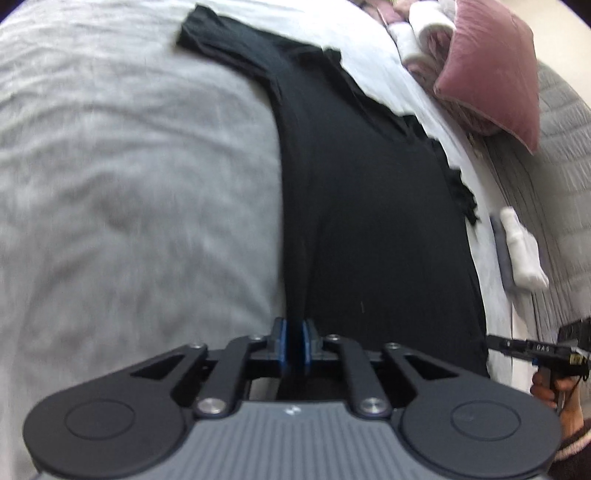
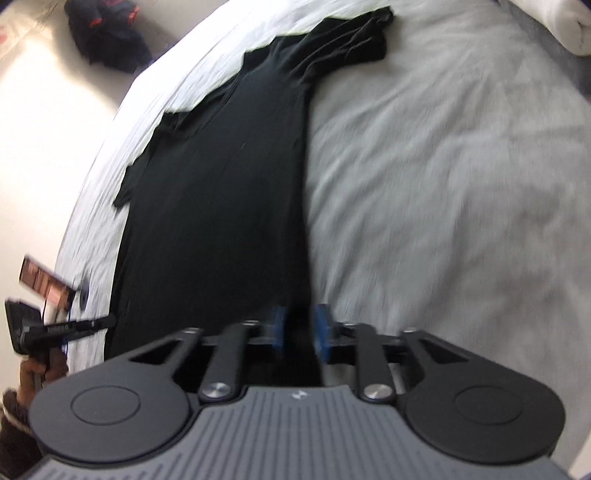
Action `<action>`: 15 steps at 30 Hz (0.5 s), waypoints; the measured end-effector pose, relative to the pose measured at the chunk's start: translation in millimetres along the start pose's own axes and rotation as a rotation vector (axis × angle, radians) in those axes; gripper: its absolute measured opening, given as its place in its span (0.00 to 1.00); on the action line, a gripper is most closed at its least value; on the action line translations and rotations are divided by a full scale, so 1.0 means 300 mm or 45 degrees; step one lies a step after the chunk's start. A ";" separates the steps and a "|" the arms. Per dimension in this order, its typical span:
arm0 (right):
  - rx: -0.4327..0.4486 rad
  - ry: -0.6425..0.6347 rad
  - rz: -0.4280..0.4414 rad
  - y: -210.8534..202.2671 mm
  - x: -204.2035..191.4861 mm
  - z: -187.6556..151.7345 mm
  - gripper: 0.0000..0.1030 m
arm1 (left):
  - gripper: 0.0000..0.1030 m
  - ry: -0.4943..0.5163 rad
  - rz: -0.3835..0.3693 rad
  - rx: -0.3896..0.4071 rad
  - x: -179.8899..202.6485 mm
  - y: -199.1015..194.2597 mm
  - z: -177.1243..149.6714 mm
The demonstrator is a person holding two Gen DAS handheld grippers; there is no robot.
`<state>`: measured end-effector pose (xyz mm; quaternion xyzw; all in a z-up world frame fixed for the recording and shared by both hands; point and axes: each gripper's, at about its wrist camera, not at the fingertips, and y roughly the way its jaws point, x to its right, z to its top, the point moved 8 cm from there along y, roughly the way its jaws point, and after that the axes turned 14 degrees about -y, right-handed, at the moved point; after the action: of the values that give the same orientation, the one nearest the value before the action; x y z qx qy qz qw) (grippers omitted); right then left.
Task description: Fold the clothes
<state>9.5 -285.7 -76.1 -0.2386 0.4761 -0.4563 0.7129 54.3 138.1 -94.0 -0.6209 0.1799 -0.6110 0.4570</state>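
A long black garment (image 1: 362,192) lies stretched over the grey bedcover (image 1: 129,184), its sleeve end far from me. In the left wrist view my left gripper (image 1: 294,341) is shut on the garment's near edge, the blue pads almost together with black cloth pinched between them. In the right wrist view the same garment (image 2: 221,192) runs into my right gripper (image 2: 300,328). Its blue pads stand further apart, with a thicker bunch of the black cloth filling the gap. Each view shows the other gripper at its side edge, held by a hand (image 1: 546,387).
A pink pillow (image 1: 491,74), rolled white cloth (image 1: 424,33) and a white sock-like piece (image 1: 524,254) lie along the bed's far side by a grey quilted headboard (image 1: 565,166). Dark clothes (image 2: 107,37) lie on the pale floor. A white sheet (image 2: 110,166) borders the garment.
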 end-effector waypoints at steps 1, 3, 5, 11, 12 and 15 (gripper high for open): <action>-0.015 -0.014 0.003 -0.006 -0.010 -0.018 0.39 | 0.13 0.003 0.003 -0.018 -0.002 -0.004 -0.019; -0.049 -0.040 -0.004 -0.012 -0.031 -0.051 0.40 | 0.13 0.018 0.018 -0.046 -0.010 -0.016 -0.059; -0.079 -0.065 -0.018 -0.019 -0.047 -0.084 0.40 | 0.15 0.045 0.028 -0.070 -0.014 -0.027 -0.101; -0.148 -0.138 -0.025 -0.072 -0.076 -0.201 0.40 | 0.30 0.159 0.019 -0.154 -0.015 -0.063 -0.240; -0.155 -0.135 -0.020 -0.083 -0.076 -0.218 0.40 | 0.31 0.168 0.016 -0.184 -0.016 -0.065 -0.266; -0.141 -0.117 0.003 -0.124 -0.071 -0.264 0.40 | 0.31 0.209 0.000 -0.221 -0.019 -0.077 -0.333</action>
<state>-80.1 -277.1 -71.8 -0.2976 0.4677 -0.4170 0.7203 -46.9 119.9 -95.7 -0.6062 0.2688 -0.6419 0.3852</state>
